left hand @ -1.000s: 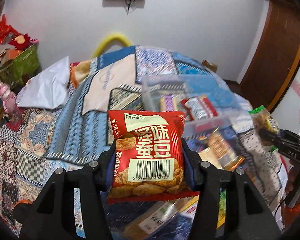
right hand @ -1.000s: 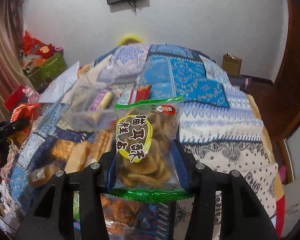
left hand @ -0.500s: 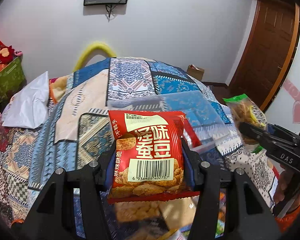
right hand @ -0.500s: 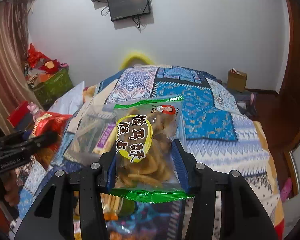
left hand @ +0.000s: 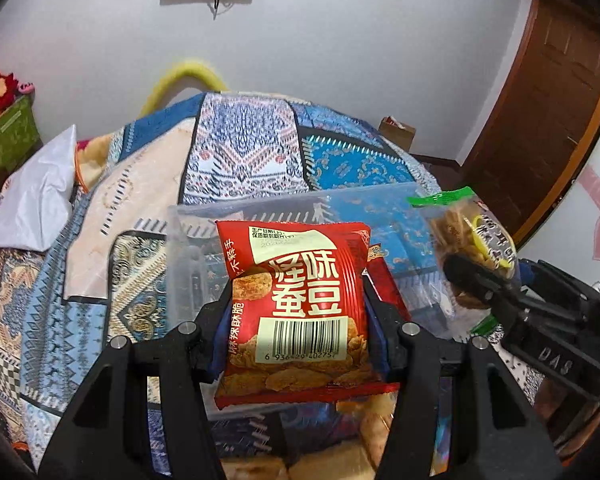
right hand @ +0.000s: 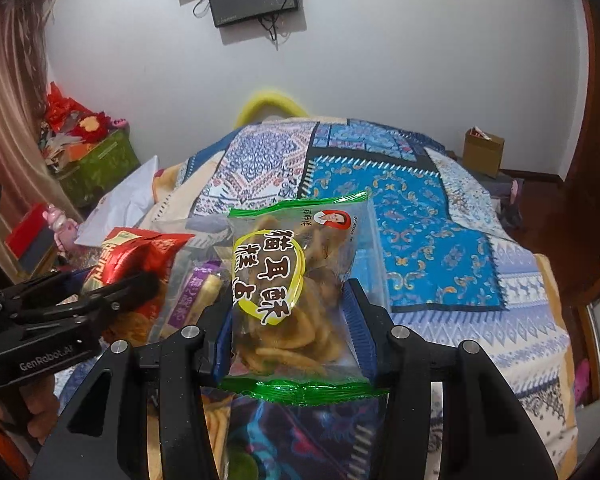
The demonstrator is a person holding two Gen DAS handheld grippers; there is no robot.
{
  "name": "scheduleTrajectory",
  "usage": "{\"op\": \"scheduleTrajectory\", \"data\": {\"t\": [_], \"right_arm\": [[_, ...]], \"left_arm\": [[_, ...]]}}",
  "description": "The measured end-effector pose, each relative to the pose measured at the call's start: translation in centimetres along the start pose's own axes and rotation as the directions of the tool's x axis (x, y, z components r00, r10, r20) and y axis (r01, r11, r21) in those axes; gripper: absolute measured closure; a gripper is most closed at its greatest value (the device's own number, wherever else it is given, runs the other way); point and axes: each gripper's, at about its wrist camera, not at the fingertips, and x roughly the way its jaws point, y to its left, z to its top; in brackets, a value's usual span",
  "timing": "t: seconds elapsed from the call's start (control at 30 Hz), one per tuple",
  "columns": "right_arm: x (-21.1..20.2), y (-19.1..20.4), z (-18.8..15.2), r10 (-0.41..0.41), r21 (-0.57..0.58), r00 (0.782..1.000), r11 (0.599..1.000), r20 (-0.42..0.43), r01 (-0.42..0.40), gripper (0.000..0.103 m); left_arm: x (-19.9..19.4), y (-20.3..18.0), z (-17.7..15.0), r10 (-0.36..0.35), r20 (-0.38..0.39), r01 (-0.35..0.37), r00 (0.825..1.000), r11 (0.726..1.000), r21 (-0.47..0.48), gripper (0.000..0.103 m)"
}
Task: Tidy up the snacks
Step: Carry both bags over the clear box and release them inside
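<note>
I'm mid-carry: my left gripper (left hand: 298,312) clamps the red packet (left hand: 300,308), my right gripper (right hand: 292,316) clamps the green packet (right hand: 296,292). Next, lower both into the clear bin (left hand: 188,248) at twelve o'clock.

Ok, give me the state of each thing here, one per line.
Left gripper: shut on the red snack bag, held up.
Right gripper: shut on the clear green-edged snack bag, held up.
Clear plastic bin: open, on the patterned blanket, holding some snacks.
</note>
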Motion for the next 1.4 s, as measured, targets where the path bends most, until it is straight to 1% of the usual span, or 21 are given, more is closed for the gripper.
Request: {"op": "scheduleTrajectory", "data": {"t": [0.13, 0.27, 0.4, 0.47, 0.57, 0.63, 0.7, 0.73, 0.77, 0.83, 1.0, 1.1, 1.17, 1.2, 1.23, 1.27, 1.33, 1.4], "right_arm": [[1.9, 0.1, -0.3, -0.007, -0.016, 0.999, 1.0, -0.042, 0.006, 0.057], [3.1, -0.1, -0.8, -0.019, -0.025, 0.997, 1.0, -0.073, 0.017, 0.057], [3.9, -0.3, -1.2, -0.018, -0.021, 0.994, 1.0, -0.11, 0.016, 0.057], [4.3, -0.2, -1.3, -0.028, -0.029, 0.992, 0.999, -0.125, 0.024, 0.057], [4.5, 0.1, -1.4, -0.042, -0.051, 0.989, 0.998, -0.14, 0.035, 0.056], [4.5, 0.2, -1.4, -0.04, -0.047, 0.988, 0.998, -0.152, 0.033, 0.056], [4.4, 0.0, -1.4, -0.028, -0.042, 0.986, 0.999, -0.162, 0.021, 0.053], [4.3, 0.0, -1.4, -0.025, -0.039, 0.986, 0.999, -0.167, 0.019, 0.051], [4.1, -0.1, -1.3, -0.021, -0.032, 0.985, 0.999, -0.171, 0.016, 0.047], [3.6, -0.1, -1.3, -0.02, -0.026, 0.987, 1.0, -0.161, 0.016, 0.043], [0.9, 0.4, -0.9, -0.036, -0.049, 0.992, 0.998, -0.12, 0.031, 0.043], [-1.2, 0.8, -0.6, -0.039, -0.054, 0.996, 0.998, -0.083, 0.034, 0.043], [-2.8, 1.1, -0.6, -0.037, -0.057, 0.998, 0.998, -0.056, 0.033, 0.043], [-3.7, 1.3, -0.6, -0.035, -0.061, 0.999, 0.998, -0.041, 0.032, 0.042], [-4.5, 1.5, -0.6, -0.036, -0.065, 0.999, 0.997, -0.028, 0.034, 0.04], [-5.4, 1.6, -0.7, -0.038, -0.068, 0.999, 0.997, -0.009, 0.037, 0.034], [-7.2, 1.9, -1.0, -0.044, -0.067, 0.998, 0.997, 0.035, 0.047, 0.028], [-8.8, 2.2, -1.4, -0.045, -0.069, 0.997, 0.996, 0.059, 0.049, 0.027]], "left_arm": [[2.5, -0.3, -0.3, 0.013, -0.039, -0.012, 0.999, 1.0, 0.011, 0.049], [3.8, -0.7, -0.6, 0.037, -0.048, -0.035, 0.998, 0.998, 0.047, 0.049], [4.9, -0.5, -0.6, 0.041, -0.073, -0.038, 0.996, 0.998, 0.042, 0.049], [5.6, -0.5, -0.8, 0.043, -0.1, -0.039, 0.994, 0.998, 0.041, 0.048], [6.2, -0.6, -1.2, 0.063, -0.118, -0.058, 0.991, 0.997, 0.046, 0.048], [6.3, -0.6, -1.4, 0.071, -0.127, -0.066, 0.989, 0.997, 0.044, 0.048], [6.2, -0.5, -1.5, 0.072, -0.136, -0.068, 0.988, 0.997, 0.036, 0.047], [6.1, -0.5, -1.5, 0.072, -0.141, -0.068, 0.987, 0.997, 0.031, 0.047], [5.8, -0.5, -1.5, 0.069, -0.143, -0.066, 0.987, 0.997, 0.025, 0.047], [4.9, -0.5, -1.4, 0.069, -0.129, -0.068, 0.989, 0.998, 0.019, 0.047], [1.4, -1.0, -0.7, 0.054, -0.067, -0.051, 0.996, 0.998, 0.039, 0.046], [-1.4, -1.4, -0.4, 0.042, -0.027, -0.041, 0.999, 0.998, 0.048, 0.046], [-3.5, -1.6, -0.4, 0.036, -0.001, -0.036, 0.999, 0.998, 0.058, 0.044], [-4.6, -1.7, -0.5, 0.035, 0.012, -0.036, 0.999, 0.997, 0.065, 0.041], [-5.3, -1.7, -0.6, 0.034, 0.02, -0.036, 0.999, 0.997, 0.069, 0.039], [-6.5, -1.7, -0.9, 0.032, 0.031, -0.034, 0.999, 0.997, 0.075, 0.038], [-8.2, -1.6, -1.4, 0.027, 0.039, -0.03, 0.999, 0.996, 0.083, 0.037], [-9.4, -1.5, -2.0, 0.026, 0.042, -0.03, 0.999, 0.996, 0.087, 0.037]]}}
